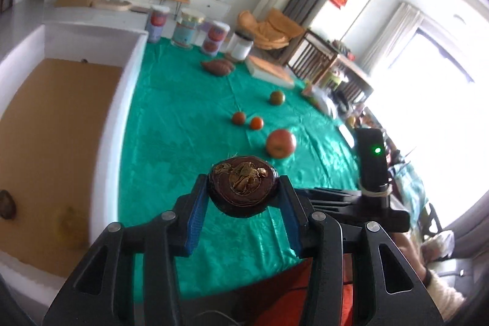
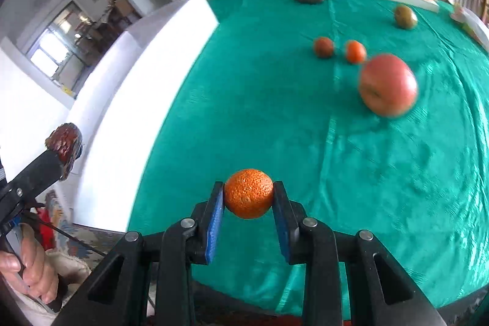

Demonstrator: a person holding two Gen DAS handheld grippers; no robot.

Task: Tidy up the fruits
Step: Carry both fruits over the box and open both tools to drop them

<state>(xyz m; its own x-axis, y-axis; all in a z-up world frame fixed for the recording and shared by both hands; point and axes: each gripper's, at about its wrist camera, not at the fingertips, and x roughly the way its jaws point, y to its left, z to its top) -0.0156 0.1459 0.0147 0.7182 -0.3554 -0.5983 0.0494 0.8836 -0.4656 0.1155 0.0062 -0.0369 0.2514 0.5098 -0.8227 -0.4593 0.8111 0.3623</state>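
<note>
My left gripper (image 1: 243, 187) is shut on a dark brown round fruit (image 1: 241, 197) with a dried calyx on top, held above the green tablecloth (image 1: 183, 124) beside the white box (image 1: 134, 60). The right wrist view shows that same fruit (image 2: 65, 145) at the far left, gripped and raised by the box wall (image 2: 137, 75). My right gripper (image 2: 249, 196) is shut on a small orange (image 2: 249, 191) over the table's near edge. Loose on the cloth lie a red apple (image 1: 281, 143) (image 2: 388, 84), two small orange fruits (image 1: 238, 118) (image 1: 256, 123) and a green-red fruit (image 1: 277, 97).
The box has a brown floor holding a dark fruit (image 1: 6, 203) and a blurred yellowish one (image 1: 68, 225). Sweet potatoes (image 1: 217, 67), several jars (image 1: 186, 29) and a flat white box (image 1: 269, 71) stand at the far edge. A hand (image 2: 30, 274) grips the left handle.
</note>
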